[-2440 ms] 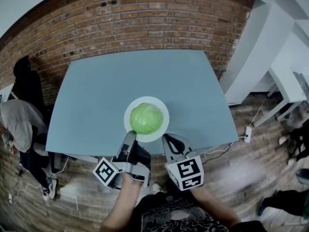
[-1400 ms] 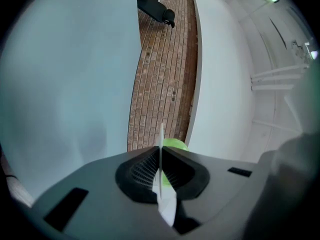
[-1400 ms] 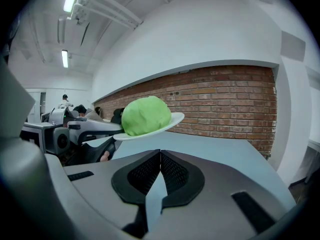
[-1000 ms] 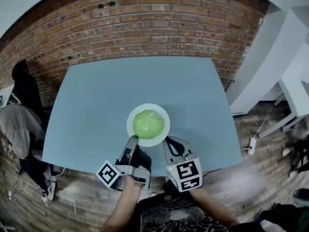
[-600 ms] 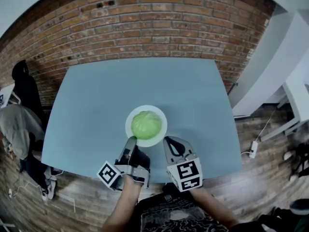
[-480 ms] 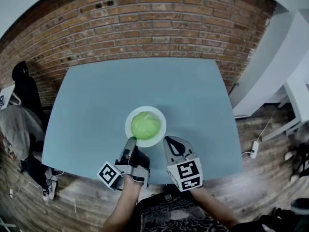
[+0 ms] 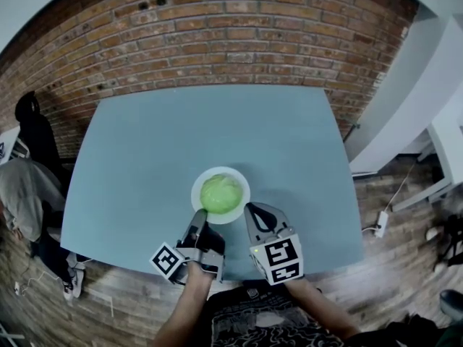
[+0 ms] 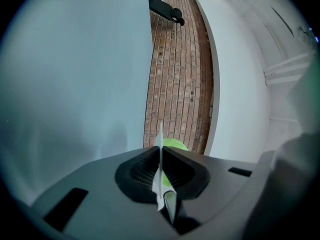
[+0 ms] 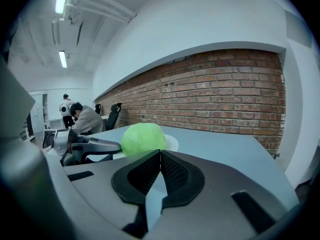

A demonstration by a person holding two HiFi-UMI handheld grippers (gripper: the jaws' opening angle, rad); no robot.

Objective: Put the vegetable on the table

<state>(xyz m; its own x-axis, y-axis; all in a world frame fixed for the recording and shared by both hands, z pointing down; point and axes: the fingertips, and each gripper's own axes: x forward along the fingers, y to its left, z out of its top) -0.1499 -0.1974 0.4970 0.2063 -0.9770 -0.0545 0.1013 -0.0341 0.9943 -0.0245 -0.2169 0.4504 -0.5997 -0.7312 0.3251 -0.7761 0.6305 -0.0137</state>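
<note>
Vegetable point(image 7: 221, 193) located on a white plate point(image 7: 241, 207) near the front edge of the grey-blue surface point(image 7: 145, 150), not on the bare surface itself. Forearms point(image 7: 187, 302) reaching forward from the bottom of the head view, side by side, each tool pointed at the near side of the plate. Left tool point(image 7: 197, 215) clamped on the near-left rim of the plate, with the thin white edge pinched between its closed jaws in the left gripper view. Right tool point(image 7: 250, 210) just beside the near-right rim, jaws pressed together with nothing between them; contact with the plate not determinable. Plate round and shallow, holding the one vegetable at its centre. Vegetable round, pale green, smooth in outline, filling most of the plate and rising well above the rim. Brick wall point(image 7: 217, 27) behind the far edge of the surface.
</note>
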